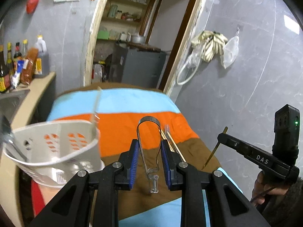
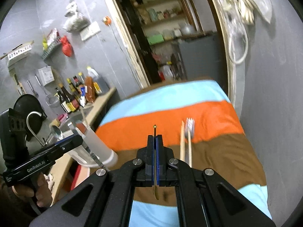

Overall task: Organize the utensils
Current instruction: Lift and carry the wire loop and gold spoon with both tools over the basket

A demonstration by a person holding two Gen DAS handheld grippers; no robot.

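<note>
A white perforated utensil holder (image 1: 56, 147) stands at the left edge of the striped cloth (image 1: 123, 124), holding a fork (image 1: 95, 111) and a spoon (image 1: 7, 138). My left gripper (image 1: 149, 149) is shut on metal tongs (image 1: 149, 141), held above the cloth right of the holder. Chopsticks (image 1: 173, 145) and a fork (image 1: 167, 130) lie on the cloth just beyond. My right gripper (image 2: 155, 143) is shut on a thin gold spoon (image 2: 155, 187), held above the cloth; it also shows in the left wrist view (image 1: 225, 140). The holder (image 2: 98, 151), chopsticks (image 2: 182, 143) and fork (image 2: 189, 128) also show in the right wrist view.
A counter with sauce bottles (image 1: 19, 66) and a sink (image 2: 72, 121) lies left of the table. A grey wall (image 1: 246, 66) runs along the table's right side, with hanging bags (image 1: 212, 45). An open doorway (image 1: 132, 37) lies behind the table.
</note>
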